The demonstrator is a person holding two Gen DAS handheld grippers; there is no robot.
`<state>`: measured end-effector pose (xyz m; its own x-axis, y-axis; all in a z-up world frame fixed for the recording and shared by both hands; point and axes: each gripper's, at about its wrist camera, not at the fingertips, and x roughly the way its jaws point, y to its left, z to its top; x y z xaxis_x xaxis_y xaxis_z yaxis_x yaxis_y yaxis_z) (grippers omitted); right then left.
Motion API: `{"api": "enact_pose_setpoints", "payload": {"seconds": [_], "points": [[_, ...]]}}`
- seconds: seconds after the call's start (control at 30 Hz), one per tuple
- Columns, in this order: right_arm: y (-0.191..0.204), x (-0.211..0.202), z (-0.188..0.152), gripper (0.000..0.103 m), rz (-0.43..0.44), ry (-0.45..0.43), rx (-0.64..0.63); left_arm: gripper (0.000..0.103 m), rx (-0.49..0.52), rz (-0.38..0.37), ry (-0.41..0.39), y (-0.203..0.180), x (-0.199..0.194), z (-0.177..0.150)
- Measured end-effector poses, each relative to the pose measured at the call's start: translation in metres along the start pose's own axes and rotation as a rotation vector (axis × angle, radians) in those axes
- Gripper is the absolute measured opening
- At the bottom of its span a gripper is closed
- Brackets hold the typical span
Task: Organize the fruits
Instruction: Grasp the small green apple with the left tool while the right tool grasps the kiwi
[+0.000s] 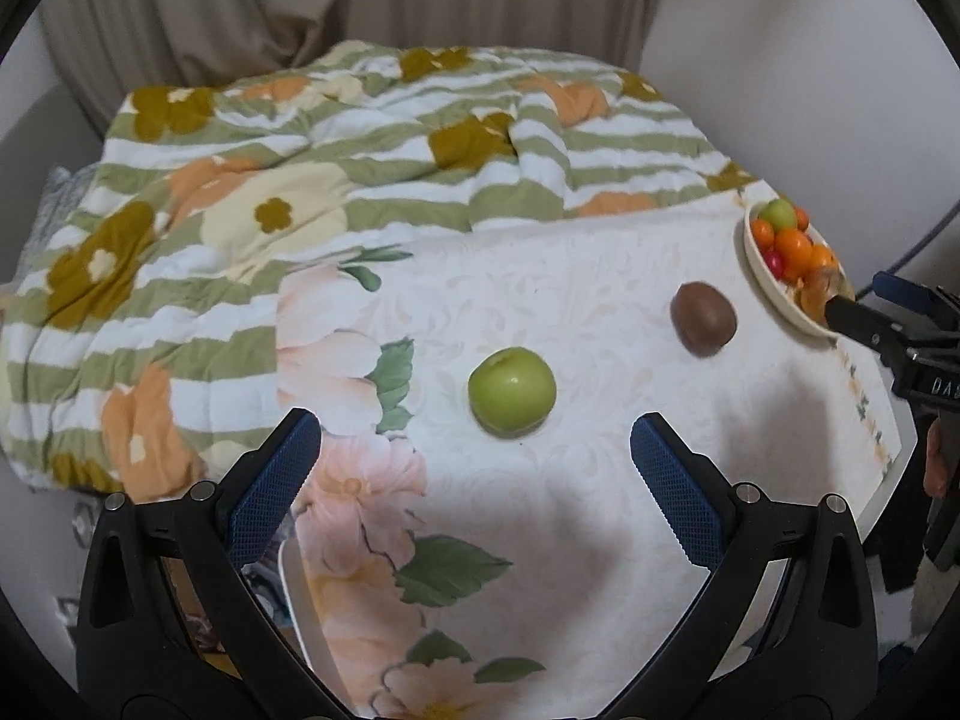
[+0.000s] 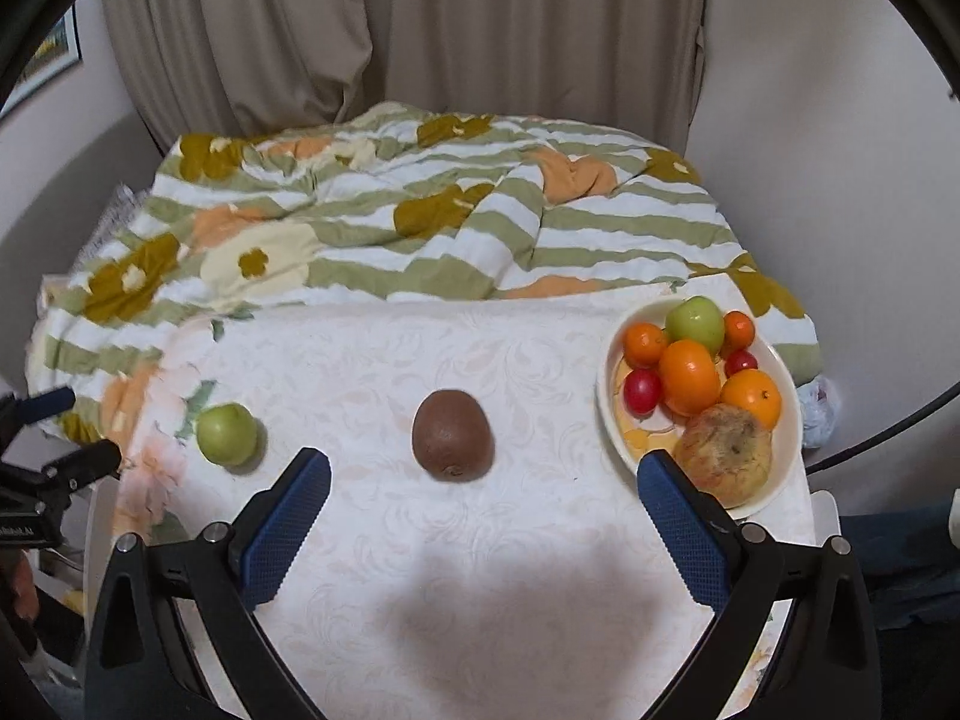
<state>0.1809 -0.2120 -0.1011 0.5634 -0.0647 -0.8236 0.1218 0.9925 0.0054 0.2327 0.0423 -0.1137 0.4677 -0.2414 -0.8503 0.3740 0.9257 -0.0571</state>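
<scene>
Kiwi [image 2: 453,435] lies dead ahead of right gripper [image 2: 483,516], jaws wide, long axis probably pointing toward it; bowl [image 2: 606,384] right of kiwi. Left gripper [image 1: 474,480] wide too, facing apple [image 1: 512,391].

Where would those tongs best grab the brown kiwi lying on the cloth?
Probably across the kiwi's narrower middle, coming straight down from above. It lies alone on the flat tablecloth, clear of the green apple and the bowl, and the open right tongs already frame it.
</scene>
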Motion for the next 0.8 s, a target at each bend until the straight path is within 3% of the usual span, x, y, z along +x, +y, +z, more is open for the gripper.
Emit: {"api": "enact_pose_setpoints", "payload": {"seconds": [0.17, 0.47, 0.57, 0.7, 0.8], "points": [[0.008, 0.031, -0.006, 0.102, 0.018, 0.046, 0.008, 0.103, -0.013, -0.048, 0.048, 0.008, 0.036, 0.004], [0.012, 0.072, -0.014, 0.102, 0.071, 0.052, 0.012, 0.103, -0.068, -0.122, 0.106, 0.009, 0.089, 0.008], [0.012, 0.082, -0.015, 0.102, 0.071, 0.067, 0.005, 0.097, -0.096, -0.155, 0.134, 0.007, 0.101, 0.007], [0.009, 0.090, -0.015, 0.102, 0.081, 0.086, 0.012, 0.081, -0.134, -0.198, 0.162, 0.005, 0.113, 0.008], [0.007, 0.096, -0.014, 0.102, 0.087, 0.098, 0.012, 0.075, -0.148, -0.198, 0.188, 0.004, 0.121, 0.008]]}}
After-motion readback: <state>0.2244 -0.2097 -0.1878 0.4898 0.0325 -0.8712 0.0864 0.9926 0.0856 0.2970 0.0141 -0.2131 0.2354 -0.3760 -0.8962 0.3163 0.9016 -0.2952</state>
